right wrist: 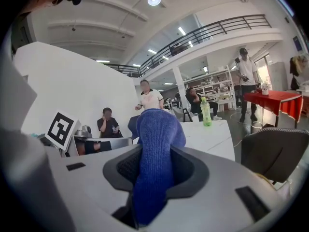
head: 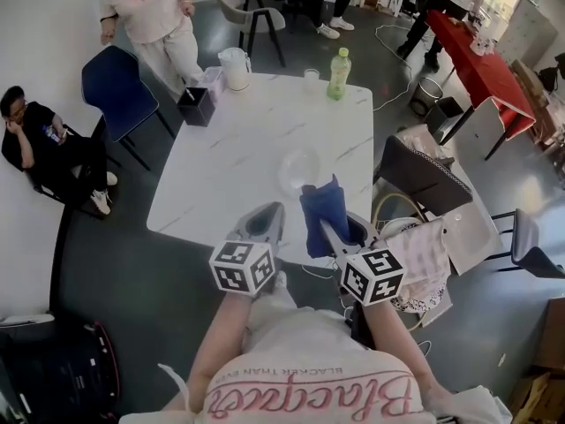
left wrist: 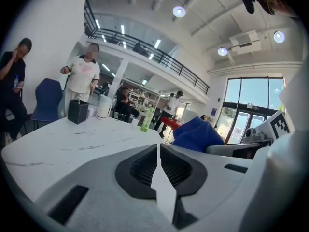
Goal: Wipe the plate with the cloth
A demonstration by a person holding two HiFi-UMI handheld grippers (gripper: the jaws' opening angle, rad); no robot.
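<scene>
Your right tool [head: 334, 230] clamps the blue cloth [head: 323, 208] ready for wiping; your left tool [head: 263, 216] is closed, empty. The clear plate [head: 298, 168] waits just ahead on the tabletop [head: 221, 166].

The left tongs [head: 274, 208] are closed tight, jaws meeting with nothing between them. Just to their right, the right tongs [head: 325, 226] clamp a blue cloth [head: 323, 203]. The left forearm [head: 225, 338] and right forearm [head: 393, 343] reach forward side by side, with the tongs tipped slightly downward.
</scene>
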